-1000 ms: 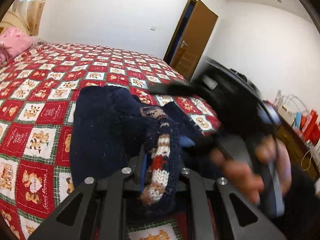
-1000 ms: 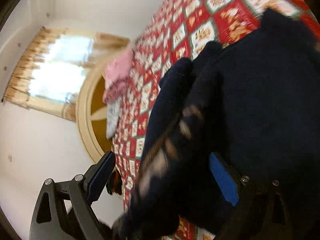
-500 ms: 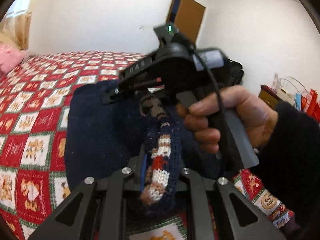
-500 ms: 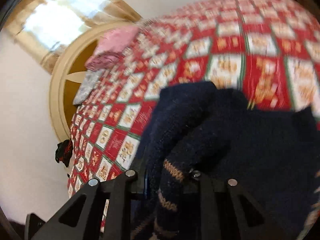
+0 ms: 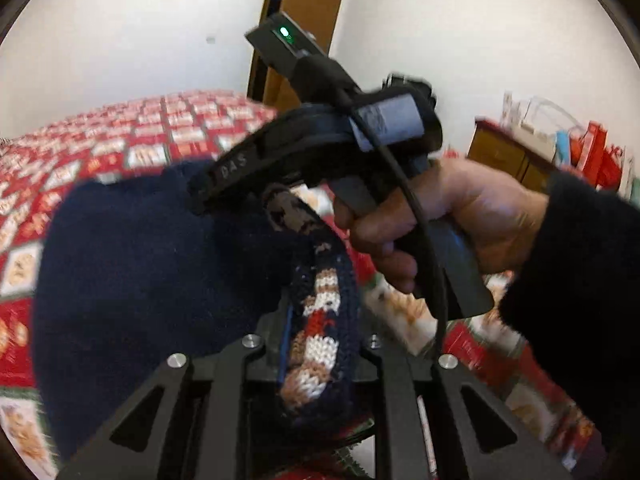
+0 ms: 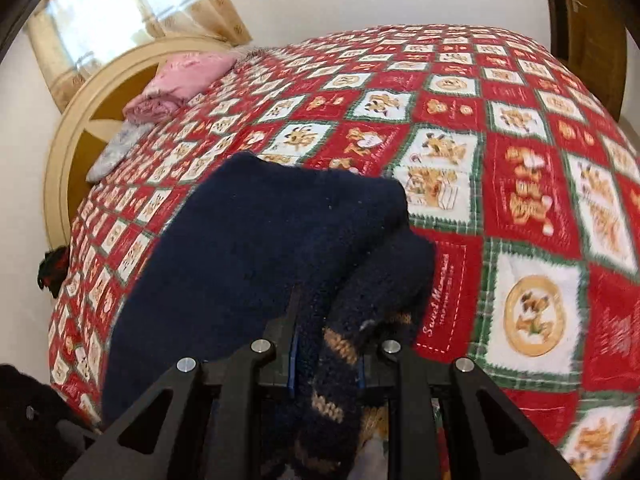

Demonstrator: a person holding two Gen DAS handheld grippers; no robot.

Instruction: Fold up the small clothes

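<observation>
Patterned quilt (image 6: 520, 200), both tools gripping sweater (image 6: 260, 240) (navy)

Patchwork quilt (image 6: 520, 208); pink pillow (image 6: 176, 80); wooden door (image 5: 308, 20).

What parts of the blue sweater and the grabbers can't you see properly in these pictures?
- Left gripper, left wrist view: its fingertips are buried under the patterned knit band of the navy sweater.
- Right gripper, right wrist view: pads hidden by the sweater's folds.
- Sweater's shape, both views: bunched up, lower part cut off by the frame edge and gripper bodies.
- Quilt, left wrist view: pictures blurred.
</observation>
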